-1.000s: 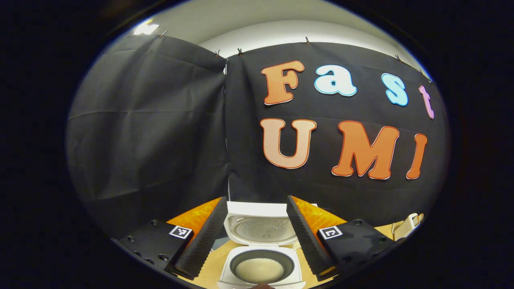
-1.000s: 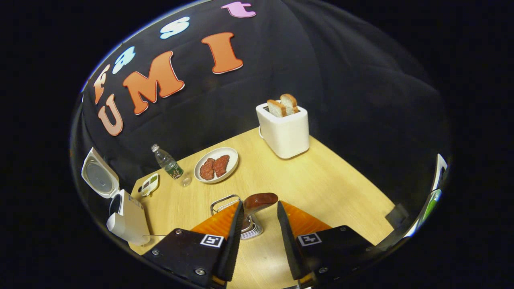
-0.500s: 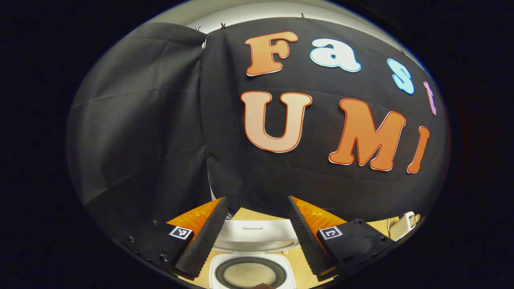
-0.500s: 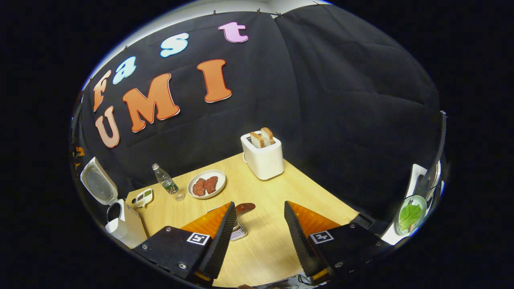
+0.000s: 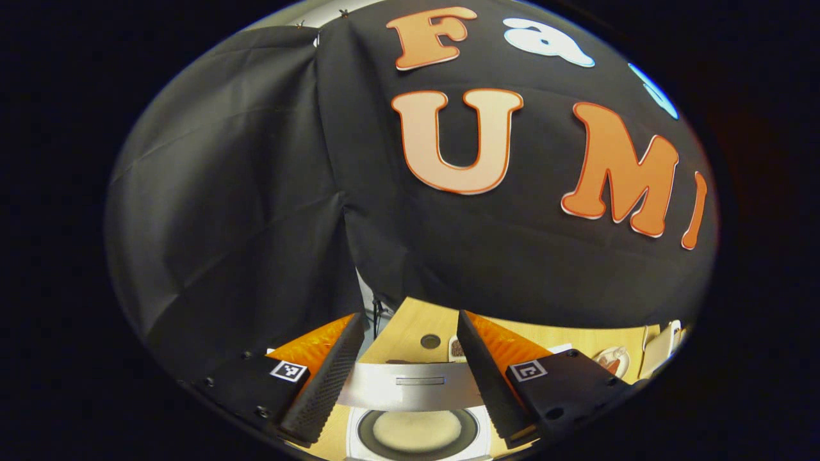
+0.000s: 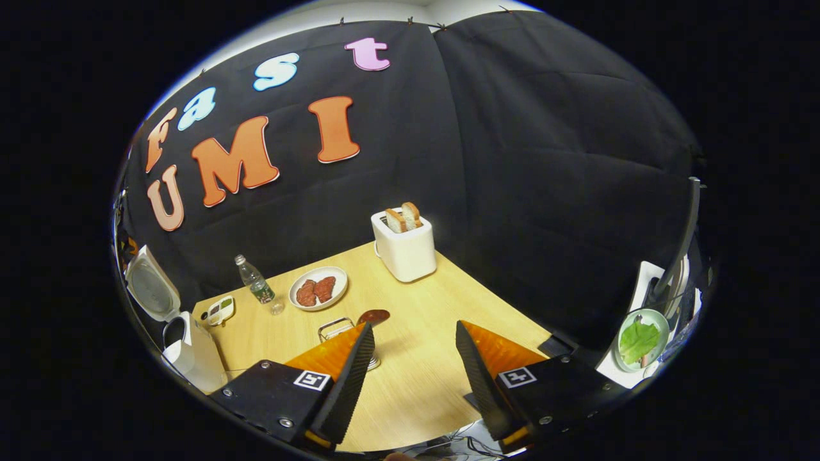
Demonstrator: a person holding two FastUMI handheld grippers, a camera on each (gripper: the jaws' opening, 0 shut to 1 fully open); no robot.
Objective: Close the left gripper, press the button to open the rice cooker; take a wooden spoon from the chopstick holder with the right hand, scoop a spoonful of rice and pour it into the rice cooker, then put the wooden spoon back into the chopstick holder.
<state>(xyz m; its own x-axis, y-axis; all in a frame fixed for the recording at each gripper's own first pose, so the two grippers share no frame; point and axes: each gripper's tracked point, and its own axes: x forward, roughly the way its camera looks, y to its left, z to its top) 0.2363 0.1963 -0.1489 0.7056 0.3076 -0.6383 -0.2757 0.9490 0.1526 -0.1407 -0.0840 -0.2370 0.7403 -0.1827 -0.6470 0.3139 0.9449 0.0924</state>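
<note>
We note the left gripper (image 5: 410,378) with its fingers spread apart and nothing between them, poised above the rice cooker (image 5: 418,434). In the left gripper view the cooker's lid (image 5: 410,390) stands raised, seen edge-on, and the inner pot (image 5: 416,430) below holds a pale bed of rice. Beyond the lid the wooden table (image 5: 403,326) runs to the black cloth wall, with a small dark round mark on its surface. In the right gripper view we see the right gripper (image 6: 410,378), fingers likewise parted and empty, held over the near part of the table (image 6: 442,320). The wooden spoon (image 6: 373,316) stands in the wire chopstick holder (image 6: 339,333), bowl end up, just beyond the left finger of this gripper and apart from it. The rice cooker (image 6: 186,352) sits at the table's left edge with its lid (image 6: 150,291) open. Near the far edge stand a small compartment dish (image 6: 219,311), a water bottle (image 6: 256,288) and a plate (image 6: 318,288) with two reddish pieces of meat. At the far corner sits a white toaster (image 6: 403,250) with two bread slices (image 6: 403,218) sticking up. Off the table's right side we see a plate with a green leaf (image 6: 640,339).
</note>
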